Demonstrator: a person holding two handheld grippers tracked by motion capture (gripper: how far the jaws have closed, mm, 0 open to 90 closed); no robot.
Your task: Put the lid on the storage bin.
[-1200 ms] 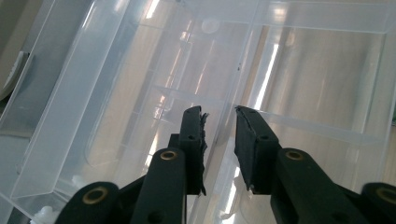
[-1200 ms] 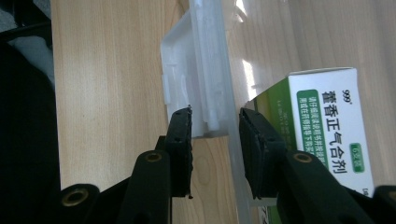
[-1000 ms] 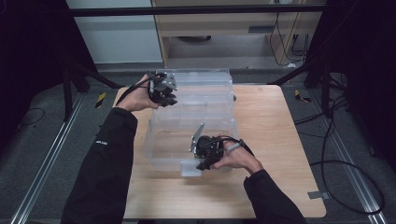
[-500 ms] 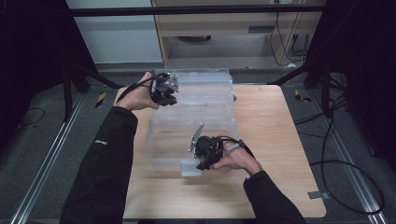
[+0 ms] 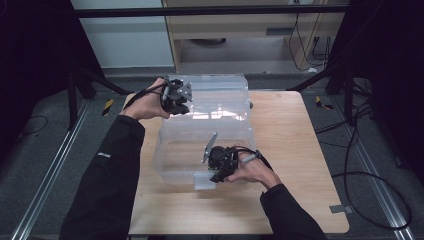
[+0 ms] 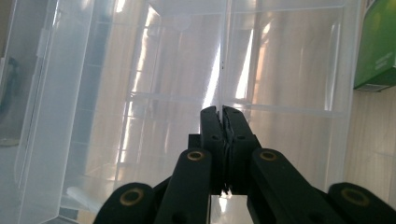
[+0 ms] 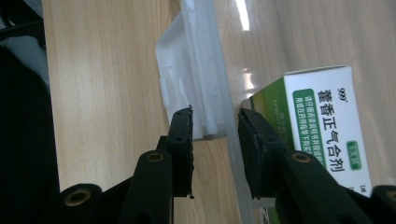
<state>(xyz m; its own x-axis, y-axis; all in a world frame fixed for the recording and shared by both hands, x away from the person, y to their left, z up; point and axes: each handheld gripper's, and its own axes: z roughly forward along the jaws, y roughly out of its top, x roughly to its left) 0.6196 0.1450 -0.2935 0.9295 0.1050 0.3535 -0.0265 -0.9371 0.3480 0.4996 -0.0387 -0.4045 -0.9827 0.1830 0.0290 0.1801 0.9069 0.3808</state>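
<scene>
My left gripper (image 6: 223,140) has its jaws clamped together. They were just closing, and they've ended up pinched on a thin clear wall of the plastic storage box (image 5: 205,135); in the left gripper view that wall runs up from between the pads as a pale seam. From the high view, that gripper (image 5: 176,97) sits at the far left corner of the box, on the open lid (image 5: 220,95) part, with my left hand (image 5: 150,102) wrapped around it.

My right gripper (image 7: 215,140) is only partly closed. The front rim of the box and its latch tab (image 7: 187,84) sit between the two pads. The left pad looks to be just at the plastic, but I can't tell if both pads are actually pressing, so call it straddling the rim rather than a confirmed grip. Just past the right jaw there's a green and white medicine carton (image 7: 322,121) lying inside the box, right against the wall.

Zooming out: in the high view the right gripper (image 5: 220,165) is at the near front edge of the box, with my right hand (image 5: 252,172) behind it. The box sits about mid-table on the wooden table (image 5: 300,150), lid swung open towards the far side.
</scene>
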